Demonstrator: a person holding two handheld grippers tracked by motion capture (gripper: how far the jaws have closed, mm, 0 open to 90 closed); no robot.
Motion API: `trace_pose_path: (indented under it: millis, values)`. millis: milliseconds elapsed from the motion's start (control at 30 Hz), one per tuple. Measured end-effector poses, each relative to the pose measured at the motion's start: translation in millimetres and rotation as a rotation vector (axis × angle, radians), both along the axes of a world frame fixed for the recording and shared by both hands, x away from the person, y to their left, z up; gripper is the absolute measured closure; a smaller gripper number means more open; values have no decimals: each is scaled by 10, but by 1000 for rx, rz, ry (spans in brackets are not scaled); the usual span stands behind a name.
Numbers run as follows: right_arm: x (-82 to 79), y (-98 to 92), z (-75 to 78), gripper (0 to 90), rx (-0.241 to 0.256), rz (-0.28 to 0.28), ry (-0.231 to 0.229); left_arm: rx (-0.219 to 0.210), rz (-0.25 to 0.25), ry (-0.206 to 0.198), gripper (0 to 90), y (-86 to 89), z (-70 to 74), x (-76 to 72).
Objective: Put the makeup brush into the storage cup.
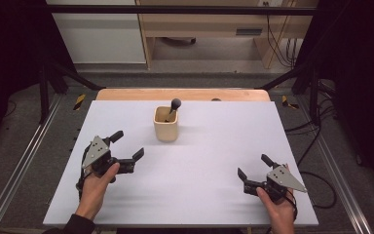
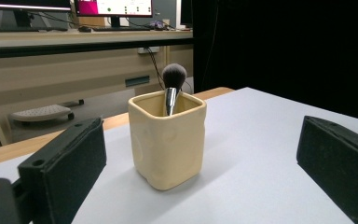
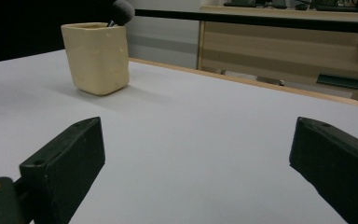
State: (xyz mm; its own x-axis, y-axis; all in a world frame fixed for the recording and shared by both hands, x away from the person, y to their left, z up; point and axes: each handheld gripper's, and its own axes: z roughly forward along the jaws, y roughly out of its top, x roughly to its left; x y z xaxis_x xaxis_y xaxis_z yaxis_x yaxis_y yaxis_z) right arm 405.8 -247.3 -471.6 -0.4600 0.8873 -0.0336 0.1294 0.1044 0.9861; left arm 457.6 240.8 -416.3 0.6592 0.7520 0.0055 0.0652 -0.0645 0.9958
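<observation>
A cream square cup [image 1: 166,124] stands upright near the middle back of the white table [image 1: 199,161]. A makeup brush [image 1: 174,107] with a dark round head leans inside it. In the left gripper view the cup [image 2: 167,140] and brush [image 2: 173,86] sit straight ahead between the jaws. My left gripper [image 1: 127,145] is open at the front left, empty, a short way from the cup. My right gripper [image 1: 253,166] is open and empty at the front right, farther off. The right gripper view has the cup [image 3: 96,57] at upper left with the brush [image 3: 121,11] head poking out.
A wooden strip [image 1: 182,94] edges the table's far side. Beyond it stand a desk and cabinets [image 1: 209,24]. Black frame posts [image 1: 46,73] rise at the left and right. Cables [image 1: 321,190] trail off the right edge.
</observation>
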Motion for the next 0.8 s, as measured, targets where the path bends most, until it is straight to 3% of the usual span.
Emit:
trace_pose_path:
  millis: [167, 800]
  values:
    - [-1, 4, -1, 36, 0, 3, 1, -10, 5, -3, 10, 78, 7, -28]
    - [2, 4, -2, 36, 1, 3, 2, 30, -11, -27, 5, 267, -14, -176]
